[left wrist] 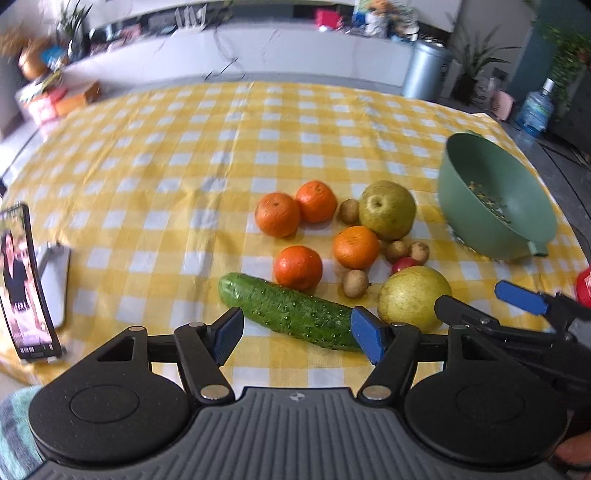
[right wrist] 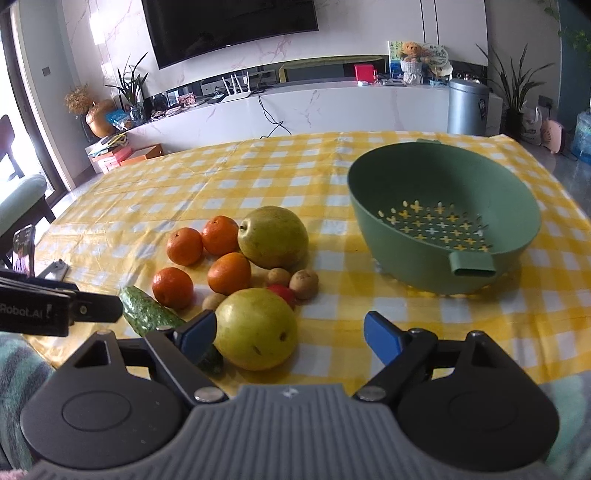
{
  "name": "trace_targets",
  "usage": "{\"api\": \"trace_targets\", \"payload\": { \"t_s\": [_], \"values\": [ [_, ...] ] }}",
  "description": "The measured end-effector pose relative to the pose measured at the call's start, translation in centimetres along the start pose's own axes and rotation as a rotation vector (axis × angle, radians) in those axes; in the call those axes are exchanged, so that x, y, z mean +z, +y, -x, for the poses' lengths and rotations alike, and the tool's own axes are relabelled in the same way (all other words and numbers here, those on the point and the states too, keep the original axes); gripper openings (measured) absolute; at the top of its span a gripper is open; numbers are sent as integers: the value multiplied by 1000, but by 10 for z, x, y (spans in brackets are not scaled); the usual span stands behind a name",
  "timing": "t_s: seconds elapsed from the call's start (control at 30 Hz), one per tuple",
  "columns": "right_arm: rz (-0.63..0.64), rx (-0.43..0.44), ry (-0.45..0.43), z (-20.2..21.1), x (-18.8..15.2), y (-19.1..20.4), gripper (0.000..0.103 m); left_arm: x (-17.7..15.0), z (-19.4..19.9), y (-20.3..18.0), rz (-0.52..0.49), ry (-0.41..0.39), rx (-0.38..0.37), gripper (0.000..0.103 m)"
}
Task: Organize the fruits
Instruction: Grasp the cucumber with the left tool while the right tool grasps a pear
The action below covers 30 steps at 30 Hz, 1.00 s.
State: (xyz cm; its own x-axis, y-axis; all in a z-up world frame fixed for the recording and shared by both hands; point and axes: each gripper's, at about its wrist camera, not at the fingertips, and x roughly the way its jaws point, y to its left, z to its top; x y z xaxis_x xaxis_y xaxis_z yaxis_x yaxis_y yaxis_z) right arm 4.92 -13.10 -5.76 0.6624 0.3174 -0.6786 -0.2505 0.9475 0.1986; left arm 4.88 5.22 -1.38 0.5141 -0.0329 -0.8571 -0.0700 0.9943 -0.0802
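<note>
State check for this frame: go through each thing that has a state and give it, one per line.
Left gripper: open, cucumber between its pads, not gripped.
Right gripper: open, holding nothing.
Green colander: upright, empty.
Near pear: on the cloth, loose.
Four oranges: on the cloth, loose.
Phone: propped up, screen lit.

A yellow-and-white checked tablecloth (right wrist: pixel 258 166) covers the table. A phone (left wrist: pixel 26 284) stands propped on a stand at the nine o'clock edge, its screen lit. Beyond, at twelve o'clock, a dark television (right wrist: pixel 229 26) hangs above a marble console; a silver bin (right wrist: pixel 467 107) stands at two o'clock, beside a potted plant (right wrist: pixel 517 85).
</note>
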Motion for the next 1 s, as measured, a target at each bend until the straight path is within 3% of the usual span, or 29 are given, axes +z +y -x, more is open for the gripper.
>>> {"api": "trace_targets", "payload": {
  "t_s": [0.37,0.53,1.0],
  "values": [
    [-87,106,70,-33,0,-5,74,10,-31,12,182,126,-21,79],
    [-105,130,99,-43,-2,-6,67,12,-42,12,223,150,-20,79],
    [-111,151,126,-49,-4,-8,62,10,-64,19,371,181,-47,81]
  ]
}}
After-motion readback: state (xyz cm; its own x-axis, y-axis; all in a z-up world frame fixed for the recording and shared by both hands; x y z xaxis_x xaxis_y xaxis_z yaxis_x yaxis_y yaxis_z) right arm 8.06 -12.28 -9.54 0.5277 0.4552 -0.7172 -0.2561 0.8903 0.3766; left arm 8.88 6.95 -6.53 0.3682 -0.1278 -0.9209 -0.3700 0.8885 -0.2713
